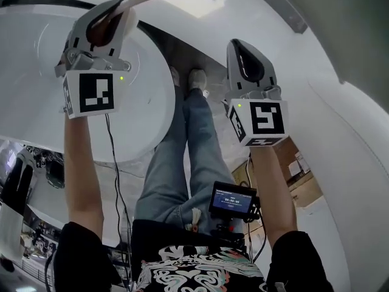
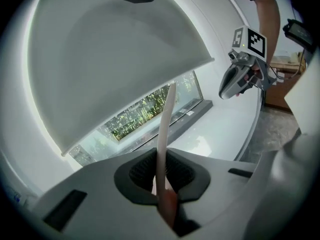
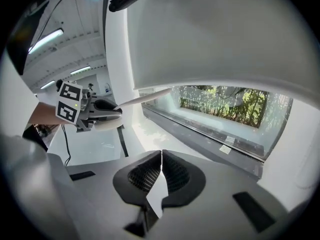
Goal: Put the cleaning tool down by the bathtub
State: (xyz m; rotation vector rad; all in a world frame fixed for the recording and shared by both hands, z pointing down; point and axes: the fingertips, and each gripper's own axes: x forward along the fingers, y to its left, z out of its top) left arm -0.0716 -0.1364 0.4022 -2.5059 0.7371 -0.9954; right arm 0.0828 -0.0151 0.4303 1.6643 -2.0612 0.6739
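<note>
Left gripper (image 2: 161, 173) is clamped on the tool (image 2: 165, 124). The thin white handle sits pinched between the pads, and a red-brown butt end pokes back toward the camera. Right gripper (image 3: 160, 160) has its jaws together, tips touching, nothing between them, so it's just along for the ride. Key geometry: the tool's long axis runs straight out of the left gripper, forward and slanting over toward the right-hand side, passing above and ahead of the right gripper without touching it. The working end is out of frame, can't tell what's on it. In the head view both grippers are held out in front, well apart, angled downward. Under the left one is a big round white body, which I read as the bathtub (image 1: 152, 102). A grey strip of floor (image 1: 182, 56) runs beside it, where the person's shoes (image 1: 196, 78) are. My read: the tool isn't down yet. The left hand owns the move: lower, lay the handle along that floor strip next to the bathtub, then release. Risk is the unseen far end hitting first. Farthest off is a low window (image 3: 225, 104) with greenery.
</note>
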